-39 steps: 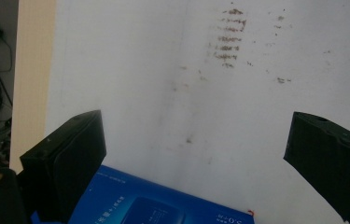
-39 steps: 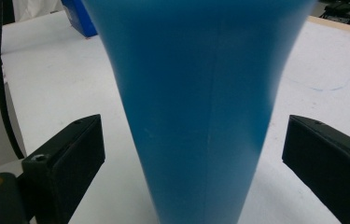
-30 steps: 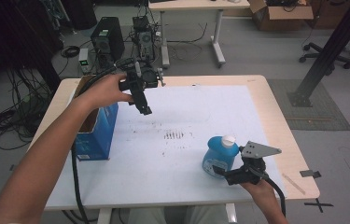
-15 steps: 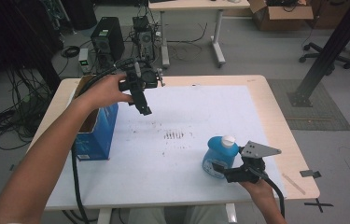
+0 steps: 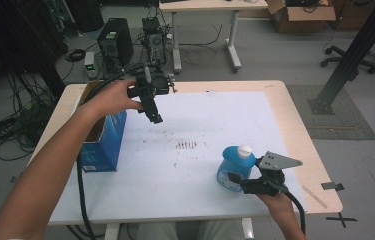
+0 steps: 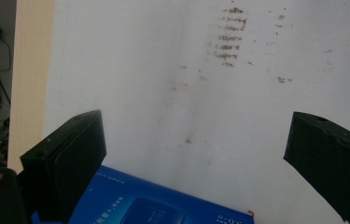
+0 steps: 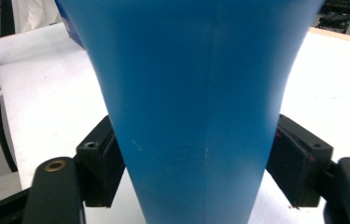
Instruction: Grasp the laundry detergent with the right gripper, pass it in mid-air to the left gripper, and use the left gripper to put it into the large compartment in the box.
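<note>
At the left of the high view, an open blue cardboard box (image 5: 101,142) stands on the white table cover (image 5: 200,115), close to the table's left edge. Just right of the box top, in the upper-left centre of the frame, the left gripper (image 5: 154,116) is held above the cover by the left hand (image 5: 112,97), pointing down, with nothing between its jaws. In the left gripper view the 2 jaws stand spread wide apart, the box (image 6: 163,205) lies at the bottom edge below them, and a patch of brown smudges (image 6: 231,37) marks the cover at the upper centre. In the high view the smudges (image 5: 187,145) sit mid-frame, between box and bottle. At the lower right of the high view, a blue bottle (image 5: 235,167) with a white cap (image 5: 245,150) stands upright on the cover, near the table's front edge. The right gripper (image 5: 236,181), borne by the right hand (image 5: 275,197), sits level at the bottle's base with 1 jaw on each side. Its jaws have just been closing with the bottle between them. In the right gripper view the bottle (image 7: 191,93) fills the centre, and both jaws meet its flanks at the lower left and lower right, pinching it.
</note>
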`<state>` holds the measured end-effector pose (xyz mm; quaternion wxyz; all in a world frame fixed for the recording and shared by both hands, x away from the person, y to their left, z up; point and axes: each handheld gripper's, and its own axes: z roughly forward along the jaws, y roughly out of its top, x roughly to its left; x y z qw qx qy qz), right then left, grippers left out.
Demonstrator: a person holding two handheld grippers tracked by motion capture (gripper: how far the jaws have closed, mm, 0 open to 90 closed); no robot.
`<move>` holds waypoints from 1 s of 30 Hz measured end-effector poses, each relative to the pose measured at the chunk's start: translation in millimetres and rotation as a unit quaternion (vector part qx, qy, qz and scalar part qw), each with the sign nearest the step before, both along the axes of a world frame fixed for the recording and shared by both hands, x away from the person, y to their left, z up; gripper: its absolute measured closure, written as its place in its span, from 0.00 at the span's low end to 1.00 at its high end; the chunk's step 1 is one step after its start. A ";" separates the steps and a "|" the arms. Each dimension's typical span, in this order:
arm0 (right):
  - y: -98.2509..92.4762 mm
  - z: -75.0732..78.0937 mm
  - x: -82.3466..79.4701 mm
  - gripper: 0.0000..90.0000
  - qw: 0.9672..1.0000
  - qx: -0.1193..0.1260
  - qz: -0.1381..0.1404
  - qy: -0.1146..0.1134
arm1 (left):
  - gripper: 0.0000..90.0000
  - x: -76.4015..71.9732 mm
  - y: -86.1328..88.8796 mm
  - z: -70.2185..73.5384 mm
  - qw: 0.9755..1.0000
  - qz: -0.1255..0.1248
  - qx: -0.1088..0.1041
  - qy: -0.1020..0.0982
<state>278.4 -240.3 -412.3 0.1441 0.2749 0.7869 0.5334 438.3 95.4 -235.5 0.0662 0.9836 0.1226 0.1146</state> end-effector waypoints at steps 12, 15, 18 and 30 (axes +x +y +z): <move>-1.5 -0.8 -0.9 0.43 1.000 0.014 0.009 -0.002 | 0.06 -0.7 -0.9 -0.2 1.000 0.001 0.003 -0.001; -1.2 -0.9 -1.4 0.46 1.000 0.014 0.012 -0.004 | 0.06 -1.1 -0.7 -0.1 1.000 0.002 0.002 -0.002; -1.2 -0.9 -1.8 0.46 1.000 0.014 0.011 -0.006 | 0.06 -1.7 -0.4 0.5 1.000 0.002 0.003 -0.003; 2.3 13.9 -2.1 0.49 1.000 -0.009 0.001 -0.011 | 0.07 -14.2 -6.8 5.2 1.000 -0.018 0.003 -0.005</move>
